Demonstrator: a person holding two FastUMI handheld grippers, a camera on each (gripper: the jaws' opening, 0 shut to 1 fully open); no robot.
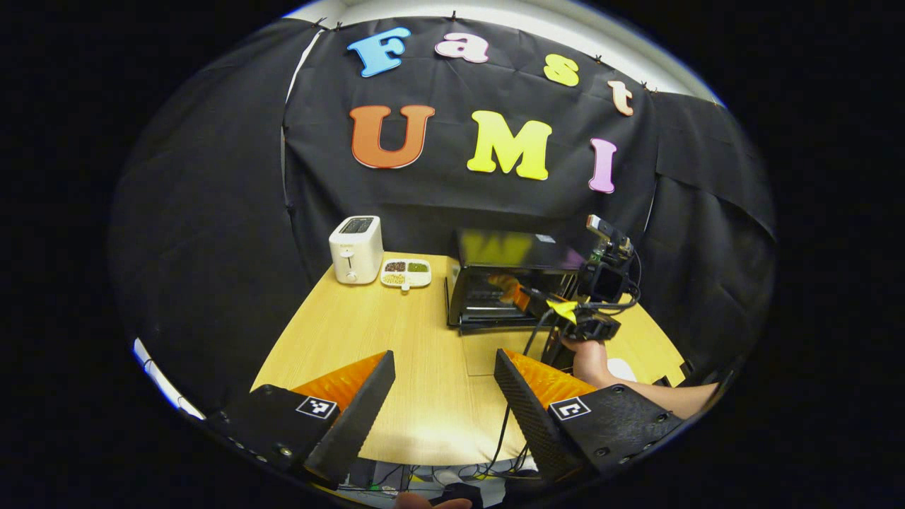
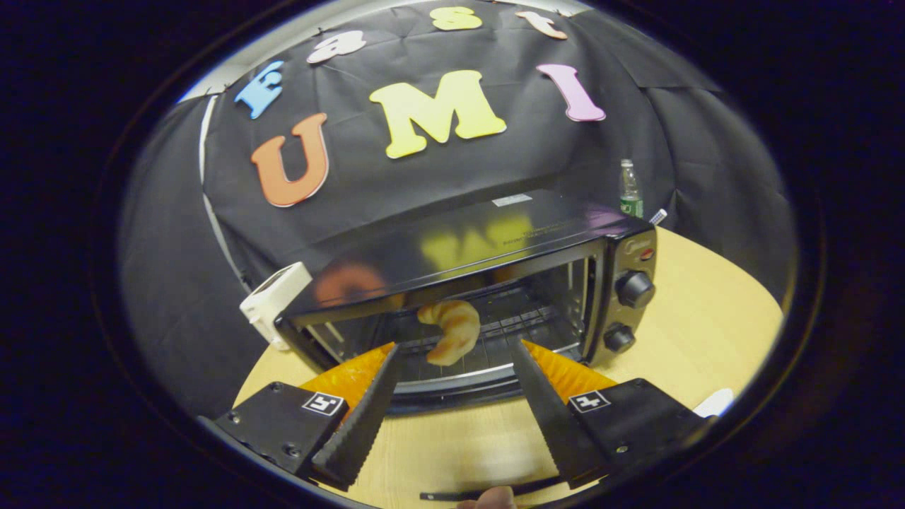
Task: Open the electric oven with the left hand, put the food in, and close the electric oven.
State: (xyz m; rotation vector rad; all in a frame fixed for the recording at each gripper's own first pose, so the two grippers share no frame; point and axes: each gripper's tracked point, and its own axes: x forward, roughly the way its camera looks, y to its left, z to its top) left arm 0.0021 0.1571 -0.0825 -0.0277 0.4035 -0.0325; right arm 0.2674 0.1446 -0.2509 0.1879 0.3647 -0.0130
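Right claw (image 2: 452, 406): fingers spread wide, nothing between them, aimed at the mouth of the electric oven (image 2: 488, 283) from just outside. Left claw (image 1: 444, 403): also spread apart and empty, held back over the bench (image 1: 396, 332), well apart from the oven.

Food: a croissant (image 2: 451, 329) lies on the wire rack inside the oven cavity, at roughly 12 o'clock from the right claw's fingertips, clear of both. In the left gripper view it shows as a small golden shape (image 1: 506, 284) inside the open oven front, partly covered by the right claw's body (image 1: 601, 283) and the hand (image 1: 590, 360) holding it.

Oven door: dropped open; its lower edge (image 2: 452, 389) runs across just beyond the right claw's fingers. Two knobs (image 2: 634, 288) on the panel at 2 o'clock of the cavity.

Progress, as judged: opening done, food appears placed and released. Left to do: pull the right claw clear, then swing the door up and shut. Door not yet closed.

Surroundings: white toaster (image 1: 356, 249) at 10 o'clock of the oven in the left gripper view, a divided snack tray (image 1: 406, 273) just beside it. A bottle (image 2: 630, 189) stands behind the oven at 1 o'clock in the right gripper view. Cables trail from the right claw across the bench.
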